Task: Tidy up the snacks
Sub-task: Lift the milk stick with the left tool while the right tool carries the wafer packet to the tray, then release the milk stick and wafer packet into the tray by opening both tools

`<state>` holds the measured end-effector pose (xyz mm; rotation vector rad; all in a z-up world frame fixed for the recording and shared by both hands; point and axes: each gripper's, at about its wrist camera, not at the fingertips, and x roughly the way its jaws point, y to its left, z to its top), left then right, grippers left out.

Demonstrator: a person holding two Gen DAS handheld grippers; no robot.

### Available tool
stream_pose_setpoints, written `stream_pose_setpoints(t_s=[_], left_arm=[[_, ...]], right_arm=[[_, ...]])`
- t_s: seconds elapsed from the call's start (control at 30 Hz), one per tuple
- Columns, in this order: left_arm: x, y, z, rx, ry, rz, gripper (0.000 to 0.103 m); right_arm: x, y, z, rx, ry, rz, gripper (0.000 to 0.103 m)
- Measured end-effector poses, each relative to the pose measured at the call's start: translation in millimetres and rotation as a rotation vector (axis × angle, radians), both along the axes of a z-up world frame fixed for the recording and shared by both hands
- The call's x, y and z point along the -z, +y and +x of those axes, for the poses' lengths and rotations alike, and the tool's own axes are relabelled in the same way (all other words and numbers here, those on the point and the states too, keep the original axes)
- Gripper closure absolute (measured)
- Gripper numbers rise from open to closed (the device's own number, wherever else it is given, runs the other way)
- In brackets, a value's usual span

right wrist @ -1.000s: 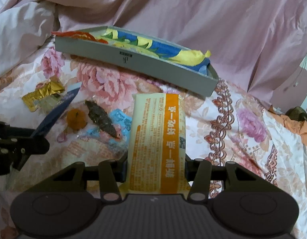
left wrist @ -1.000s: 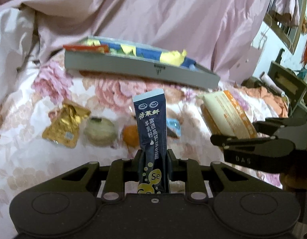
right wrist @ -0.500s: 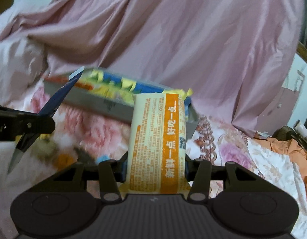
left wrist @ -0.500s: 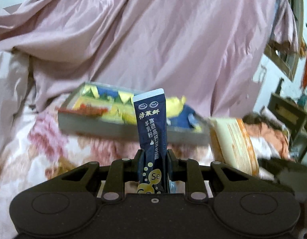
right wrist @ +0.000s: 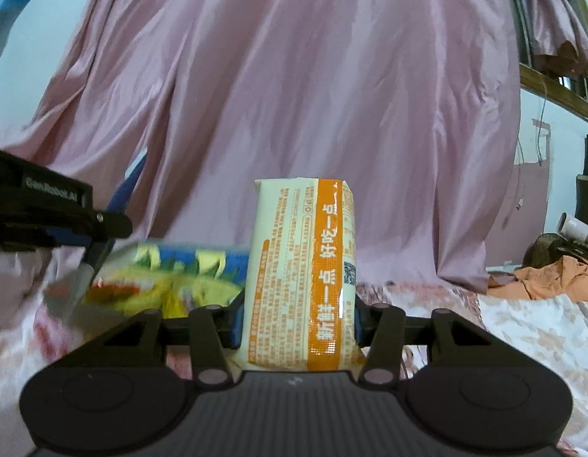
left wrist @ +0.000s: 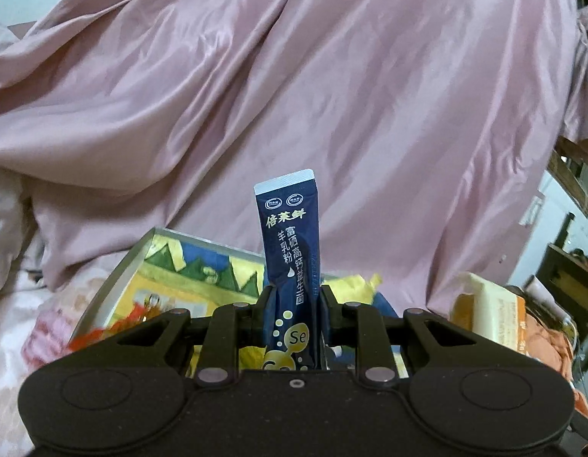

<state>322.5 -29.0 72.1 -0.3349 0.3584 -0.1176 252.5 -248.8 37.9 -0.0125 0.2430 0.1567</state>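
My left gripper is shut on a dark blue stick sachet that stands upright between its fingers, raised above the near edge of the grey tray, whose bottom is printed yellow and blue. My right gripper is shut on a cream and orange snack pack, also upright. In the right wrist view the left gripper shows at the left with the blue sachet, above the blurred tray. The snack pack appears at the right in the left wrist view.
A pink satin sheet drapes high behind the tray. The floral bedspread spreads to the right, with an orange cloth at its far edge. Dark furniture stands at the right.
Both grippers have risen and tilted upward with their packets, and moved closer to the tray. The loose snacks on the bedspread have dropped out of sight.
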Motion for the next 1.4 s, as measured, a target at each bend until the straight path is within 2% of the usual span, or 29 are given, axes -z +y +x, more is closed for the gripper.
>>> stream_pose_setpoints(t_s=[0.23,0.37,0.57,0.87,0.93,1.0,1.13,1.2,1.33,1.4], left_arm=[[10,-1,47,-0.029,0.046,0.007,0.078],[24,-3,68,-0.049,0.091,0.023,0.078],[44,-10,85,-0.053,0.168,0.045,0.078],[59,-10,89,-0.066,0.229,0.038,0.078],[58,-10,88,-0.066,0.228,0.033,0.074],[56,-10,87,-0.067,0.228,0.030,0.060],[48,-8,84,-0.079,0.225,0.017,0.041],[43,-7,79,-0.086,0.214,0.014,0.027],[30,-4,67,-0.096,0.193,0.016,0.017],[22,-2,58,-0.109,0.180,0.019,0.007]], right_arm=[[-2,-5,47,0.009,0.002,0.130,0.050],[5,-6,66,0.007,0.015,0.158,0.050],[15,-6,91,0.014,0.050,0.178,0.050],[21,4,105,-0.005,0.094,0.149,0.050],[22,4,108,-0.005,0.103,0.153,0.050],[23,3,110,-0.007,0.106,0.159,0.050],[22,-1,110,-0.001,0.095,0.178,0.047],[21,-3,109,0.000,0.090,0.188,0.040],[16,-8,103,0.017,0.068,0.204,0.026],[12,-11,98,0.027,0.055,0.208,0.019]])
